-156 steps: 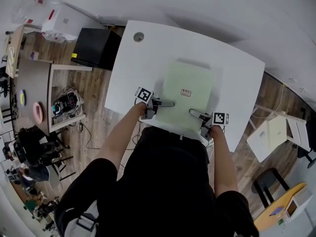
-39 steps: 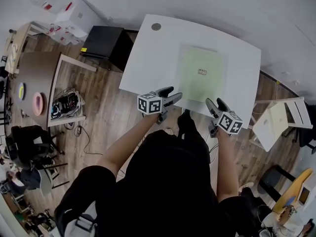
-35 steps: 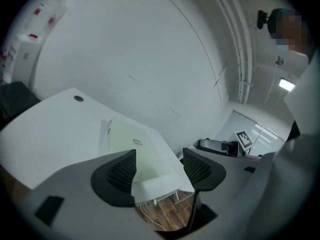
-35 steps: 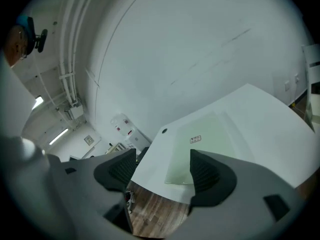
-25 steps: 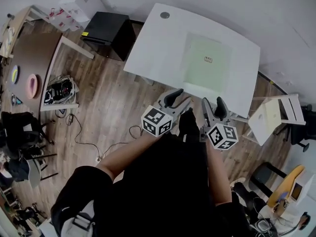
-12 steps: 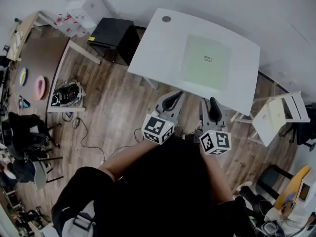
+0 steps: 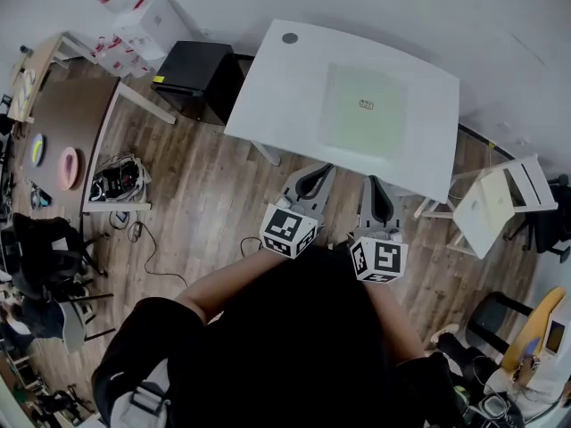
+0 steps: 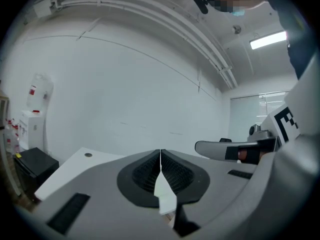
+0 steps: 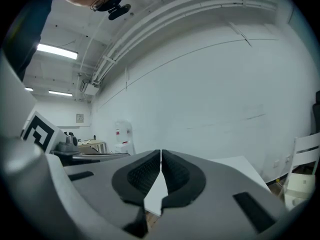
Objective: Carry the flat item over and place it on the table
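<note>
Pale-green flat item (image 7: 363, 107) lying on white table (image 7: 272, 92), upper centre; below it, well apart, left gripper (image 7: 318, 171) and right gripper (image 7: 373, 184) closed, empty, the right only just shut.

Head view looks down; gripper views face the table (image 7: 272, 96).

You're standing in an office-like workroom: wood-plank floor (image 7: 201, 199), a white rectangular desk (image 7: 277, 96) with a round grey cable grommet (image 7: 289, 37), a brown wooden desk (image 7: 76, 114), black chairs (image 7: 37, 248).
</note>
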